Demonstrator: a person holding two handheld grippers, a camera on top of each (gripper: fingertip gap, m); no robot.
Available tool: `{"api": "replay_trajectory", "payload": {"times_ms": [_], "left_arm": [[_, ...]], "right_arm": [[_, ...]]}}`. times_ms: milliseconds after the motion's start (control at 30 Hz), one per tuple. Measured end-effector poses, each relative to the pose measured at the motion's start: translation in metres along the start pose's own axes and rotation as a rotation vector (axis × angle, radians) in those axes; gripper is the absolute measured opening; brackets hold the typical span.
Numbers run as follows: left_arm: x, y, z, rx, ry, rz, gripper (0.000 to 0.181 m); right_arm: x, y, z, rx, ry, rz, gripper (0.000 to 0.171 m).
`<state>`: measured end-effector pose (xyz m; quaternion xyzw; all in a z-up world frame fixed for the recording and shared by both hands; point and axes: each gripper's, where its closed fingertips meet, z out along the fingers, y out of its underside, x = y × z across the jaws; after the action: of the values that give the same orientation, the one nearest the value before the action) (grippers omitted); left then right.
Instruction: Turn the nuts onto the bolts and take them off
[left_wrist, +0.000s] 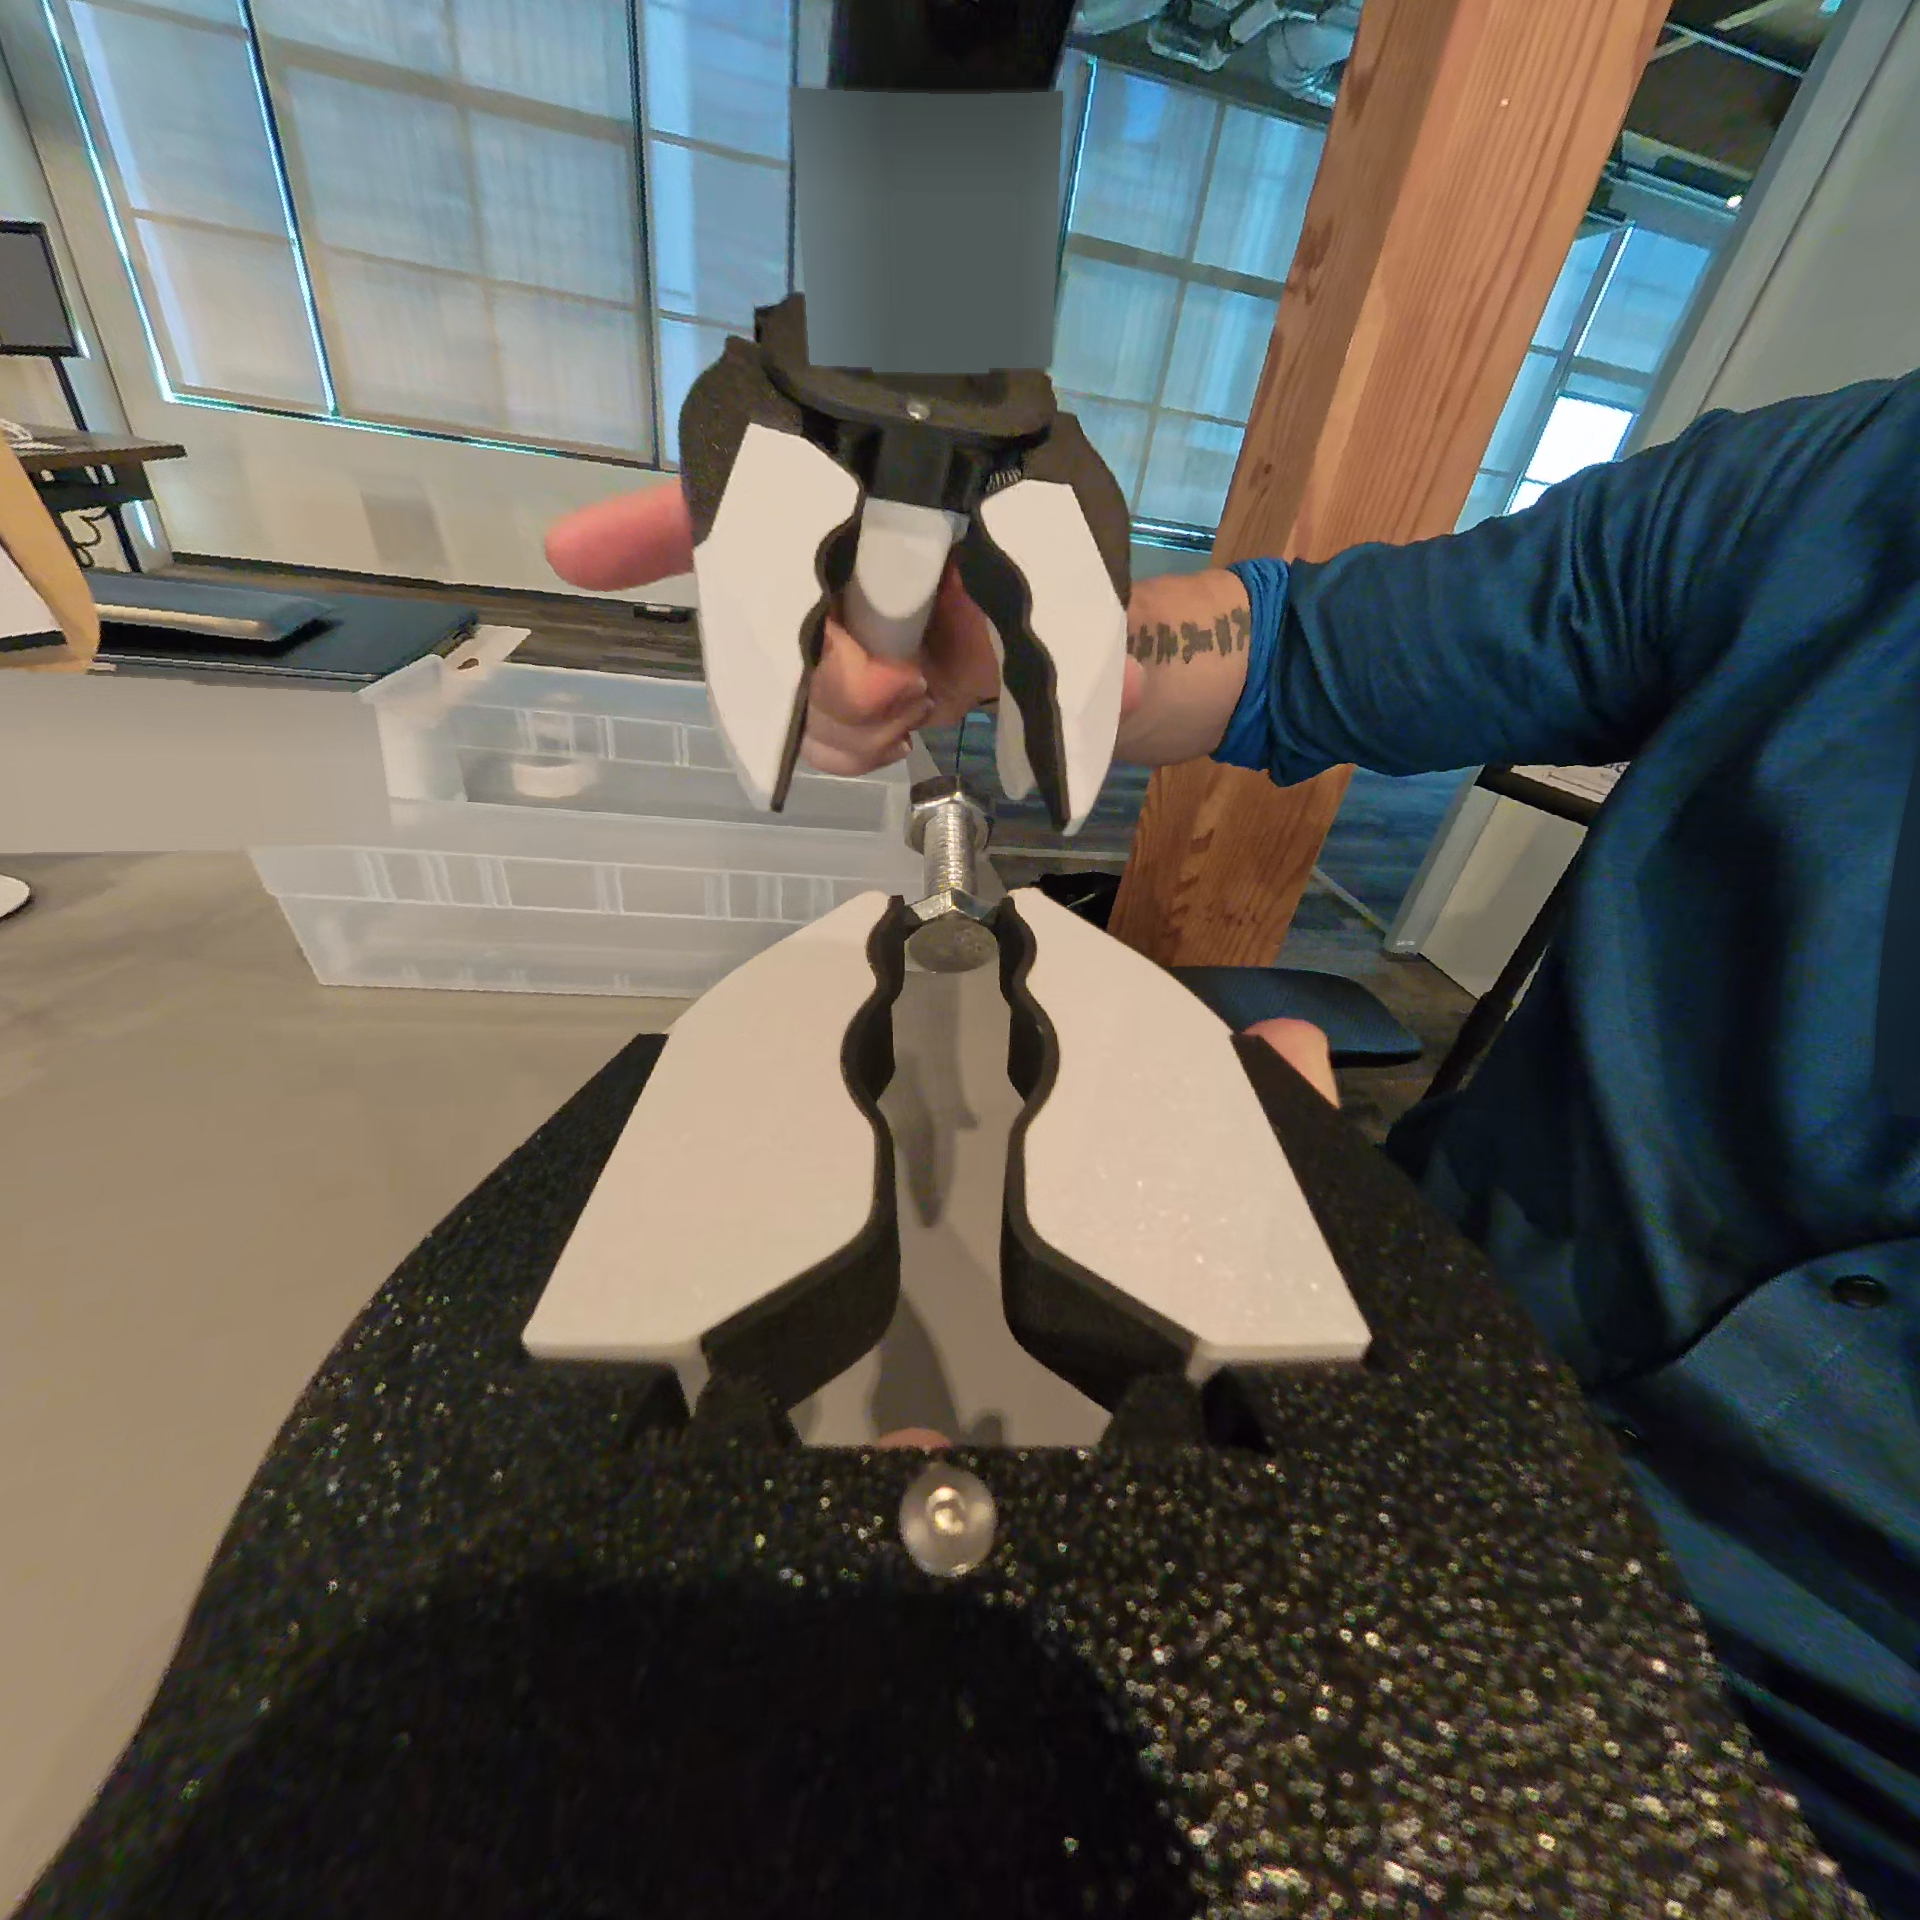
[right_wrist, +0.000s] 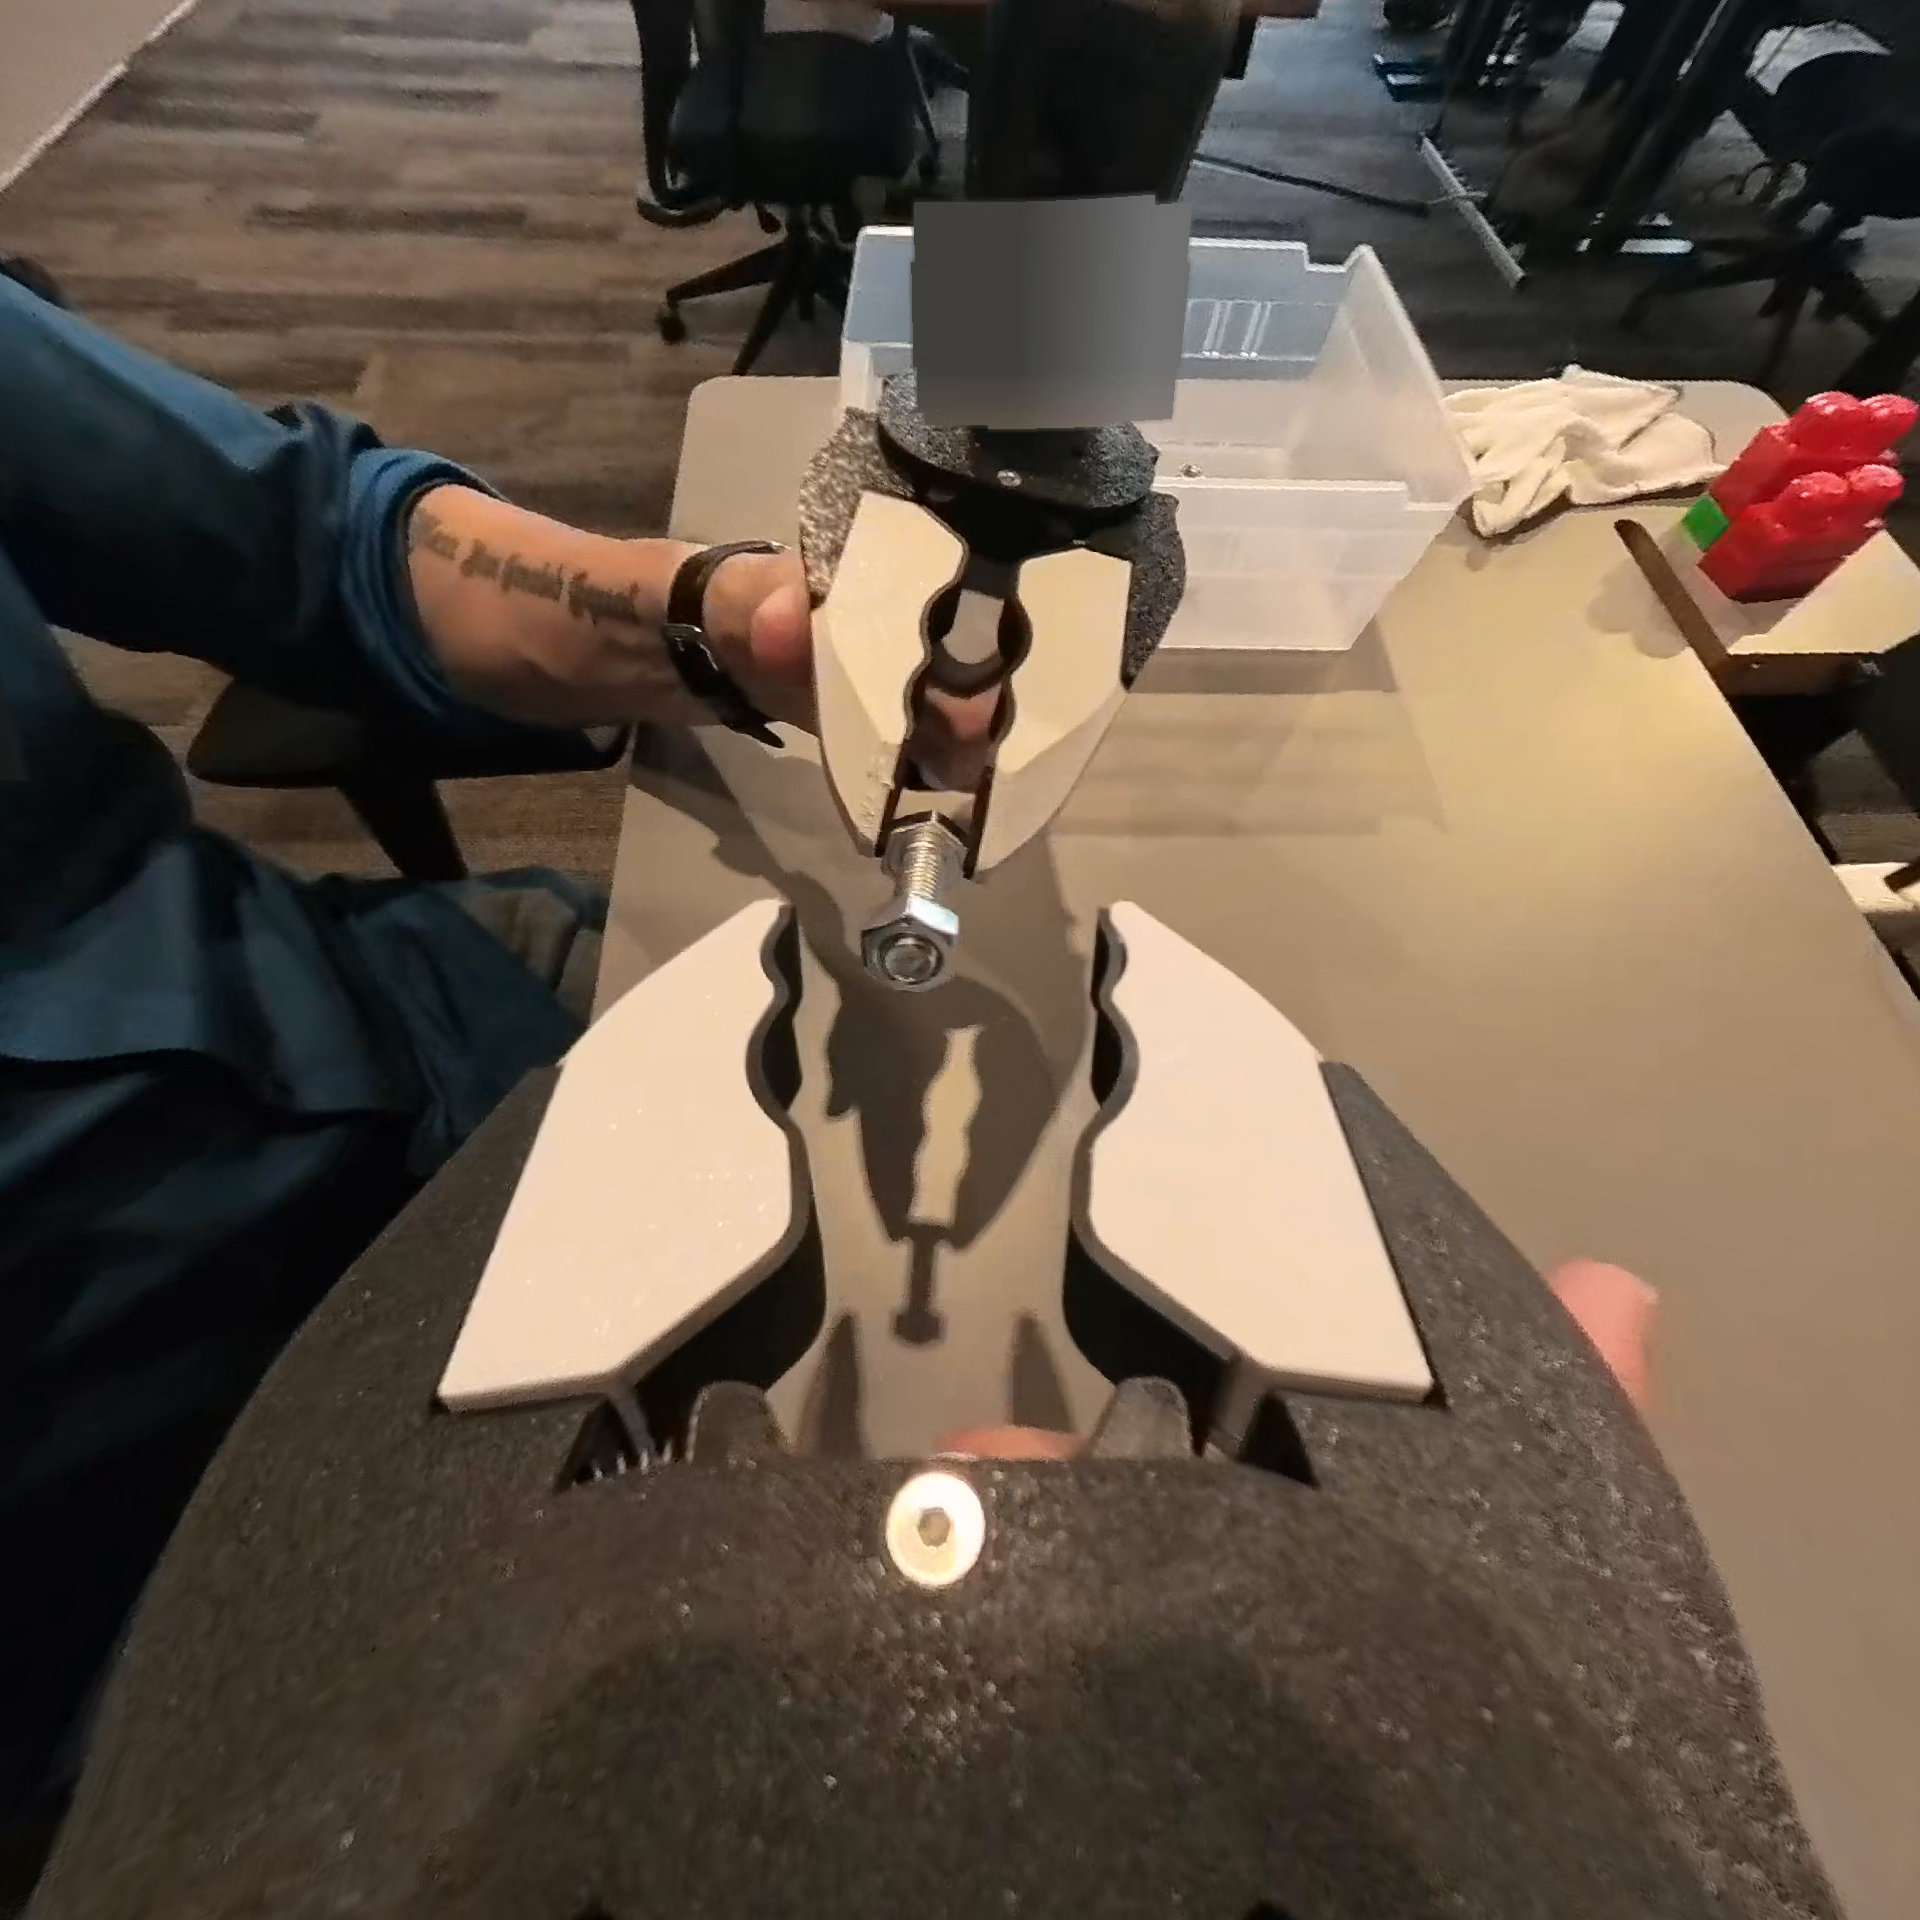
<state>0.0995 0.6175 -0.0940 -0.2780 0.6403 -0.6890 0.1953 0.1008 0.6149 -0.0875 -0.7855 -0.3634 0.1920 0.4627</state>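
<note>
The bolt (left_wrist: 948, 871) is held in the air above the grey table (left_wrist: 260, 1091), between the two grippers, and its long axis runs along the line joining them. Its hex head (left_wrist: 951, 935) faces the left wrist camera and sits pinched between the tips of the left gripper (left_wrist: 948, 920), whose fingers are drawn together on the head. The threaded shank points away from that gripper towards the other one, tilted slightly upward in the left wrist view. A silver hex nut (right_wrist: 906, 948) is threaded on near the far end of the shank, with the bolt's tip showing through its centre in the right wrist view. The right gripper (right_wrist: 940, 925) faces the bolt end-on with its fingers spread wide to either side of the nut and touching neither nut nor bolt. In the left wrist view that same gripper's tips (left_wrist: 920, 816) flank the nut (left_wrist: 940, 802) with clear gaps. Behind the grippers a clear plastic bin (right_wrist: 1351, 499) stands on the table, with a white cloth (right_wrist: 1558, 436) beside it and red toy blocks (right_wrist: 1808, 509) farther right. A person's blue sleeve (left_wrist: 1558, 613) reaches in from the side.
</note>
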Motion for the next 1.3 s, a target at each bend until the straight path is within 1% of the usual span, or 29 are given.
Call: {"api": "replay_trajectory", "payload": {"times_ms": [67,100,133,167,200,233,300,333,400,467,533,600,633,667,733,767,833,1033,1200,1300], "left_arm": [[0.002,-0.001,0.000,0.005,0.007,0.001,0.016],[0.002,0.000,0.001,-0.001,0.004,0.006,0.016],[0.002,0.001,0.001,-0.013,0.003,0.013,0.016],[0.004,0.002,0.003,-0.020,0.016,0.017,0.016],[0.004,0.003,0.004,-0.022,0.016,0.019,0.016],[0.003,0.004,0.005,-0.030,0.008,0.020,0.016],[0.003,0.005,0.006,-0.033,0.006,0.018,0.016],[0.002,0.004,0.005,-0.026,0.006,0.014,0.016],[0.001,0.004,0.003,-0.020,0.002,0.008,0.016],[-0.001,0.002,0.001,-0.011,-0.006,0.006,0.016],[-0.002,0.001,0.000,-0.006,-0.008,0.003,0.016],[-0.002,0.002,0.000,-0.008,-0.005,0.003,0.016],[-0.001,0.002,0.002,-0.011,-0.003,0.005,0.016],[-0.001,0.003,0.003,-0.019,-0.008,0.010,0.016],[0.001,0.005,0.005,-0.037,-0.005,0.019,0.016],[0.001,0.005,0.006,-0.038,-0.007,0.020,0.016],[0.001,0.006,0.007,-0.046,-0.013,0.021,0.016],[-0.004,0.006,0.003,-0.028,-0.017,0.005,0.016],[-0.006,0.003,0.000,-0.006,-0.030,-0.003,0.016],[-0.006,0.001,-0.002,0.002,-0.034,-0.002,0.016]], "right_arm": [[0.007,0.001,0.001,0.001,0.035,0.007,0.052],[0.013,-0.001,-0.001,0.017,0.066,0.029,0.056],[0.022,-0.005,-0.005,0.046,0.106,0.067,0.050],[0.030,-0.010,-0.011,0.092,0.128,0.099,0.028],[0.036,-0.016,-0.018,0.153,0.132,0.141,0.020],[0.041,-0.021,-0.024,0.203,0.123,0.191,0.021],[0.039,-0.021,-0.029,0.225,0.068,0.235,0.024],[0.036,-0.018,-0.029,0.211,0.054,0.227,0.027],[0.021,-0.012,-0.023,0.165,-0.003,0.193,0.039],[0.004,-0.004,-0.013,0.110,-0.072,0.148,0.041],[-0.007,0.002,-0.005,0.054,-0.103,0.099,0.043],[-0.008,0.005,0.001,0.022,-0.078,0.076,0.043],[0.001,0.006,0.005,0.022,-0.034,0.081,0.040],[0.008,0.002,0.004,0.043,0.006,0.103,0.043],[0.027,-0.008,-0.009,0.132,0.086,0.162,0.020],[0.034,-0.013,-0.017,0.181,0.107,0.190,0.019],[0.036,-0.015,-0.022,0.202,0.081,0.218,0.023],[0.008,0.000,-0.005,0.089,0.008,0.131,0.035],[0.002,0.003,0.003,0.076,-0.022,0.102,0.037],[0.001,0.001,0.004,0.070,-0.005,0.073,0.038]]}}
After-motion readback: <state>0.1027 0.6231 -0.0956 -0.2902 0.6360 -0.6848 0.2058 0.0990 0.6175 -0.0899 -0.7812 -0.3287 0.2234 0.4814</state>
